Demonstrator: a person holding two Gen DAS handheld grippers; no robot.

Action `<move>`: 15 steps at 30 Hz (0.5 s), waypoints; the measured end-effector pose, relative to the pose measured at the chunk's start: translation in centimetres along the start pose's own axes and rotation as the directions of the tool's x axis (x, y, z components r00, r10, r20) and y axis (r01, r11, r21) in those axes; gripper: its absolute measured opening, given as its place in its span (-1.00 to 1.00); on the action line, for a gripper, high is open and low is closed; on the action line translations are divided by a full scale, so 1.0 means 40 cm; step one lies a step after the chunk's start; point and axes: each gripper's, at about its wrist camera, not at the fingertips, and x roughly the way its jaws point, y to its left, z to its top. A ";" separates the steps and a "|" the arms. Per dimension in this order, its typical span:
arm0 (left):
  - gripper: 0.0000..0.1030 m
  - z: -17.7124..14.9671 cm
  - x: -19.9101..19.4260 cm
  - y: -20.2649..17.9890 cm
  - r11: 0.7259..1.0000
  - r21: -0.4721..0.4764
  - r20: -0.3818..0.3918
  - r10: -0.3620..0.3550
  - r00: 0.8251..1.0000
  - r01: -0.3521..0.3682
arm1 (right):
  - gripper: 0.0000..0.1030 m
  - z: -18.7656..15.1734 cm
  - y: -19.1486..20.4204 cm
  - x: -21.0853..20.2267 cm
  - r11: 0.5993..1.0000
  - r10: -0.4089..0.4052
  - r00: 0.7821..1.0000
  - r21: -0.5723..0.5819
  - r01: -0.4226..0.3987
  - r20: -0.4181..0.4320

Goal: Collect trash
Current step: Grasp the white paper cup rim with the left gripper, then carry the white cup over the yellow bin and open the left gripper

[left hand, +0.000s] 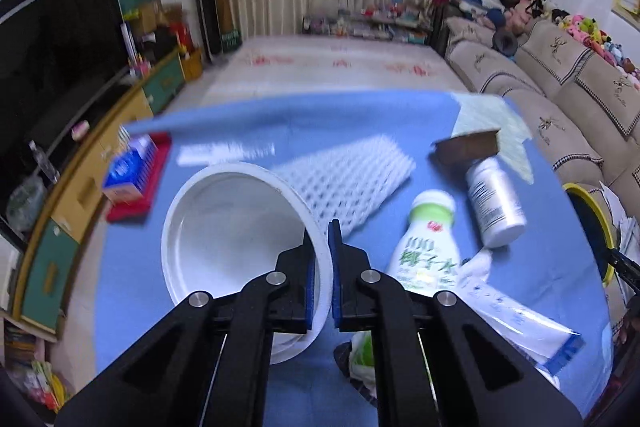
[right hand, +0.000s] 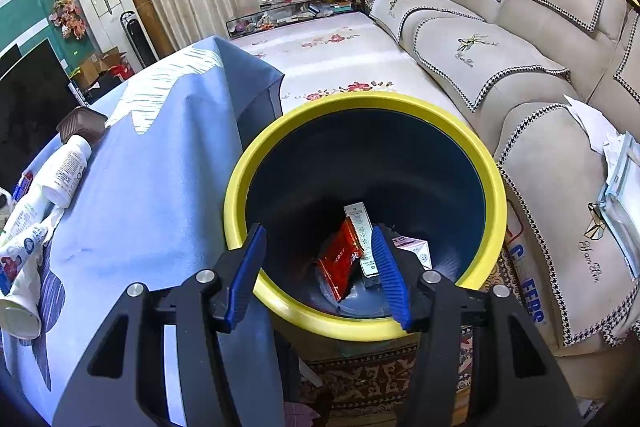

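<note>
Two fingers of the left gripper (left hand: pixel 323 239) pinched the white plastic bowl's (left hand: pixel 240 227) rim at three o'clock; next, carry it to the yellow-rimmed bin (right hand: pixel 362 211), where the right gripper (right hand: pixel 322 251) waited half-open, empty.

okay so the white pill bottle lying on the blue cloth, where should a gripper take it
Grip the white plastic pill bottle across the middle of its round body, coming from above. It lies on its side on the blue cloth, its cap end against a brown tray.

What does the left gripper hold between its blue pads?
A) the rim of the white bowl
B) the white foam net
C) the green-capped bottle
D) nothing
A: the left gripper is shut on the rim of the white bowl, with one pad inside the wall and one outside.
</note>
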 end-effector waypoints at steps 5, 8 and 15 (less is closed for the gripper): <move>-0.87 0.023 -0.115 -0.066 0.997 0.060 0.068 -0.053 0.996 0.049 | 0.02 -0.005 -0.016 -0.024 1.000 0.003 1.000 0.007 -0.003 0.018; -0.87 0.034 -0.170 -0.161 0.983 0.124 0.082 -0.146 0.986 0.135 | 0.02 -0.008 -0.031 -0.043 1.000 -0.006 0.999 0.012 0.006 0.036; -0.87 0.045 -0.207 -0.445 0.902 0.298 0.028 -0.336 0.942 0.313 | 0.02 -0.021 -0.101 -0.085 0.998 -0.040 0.997 0.052 0.037 0.072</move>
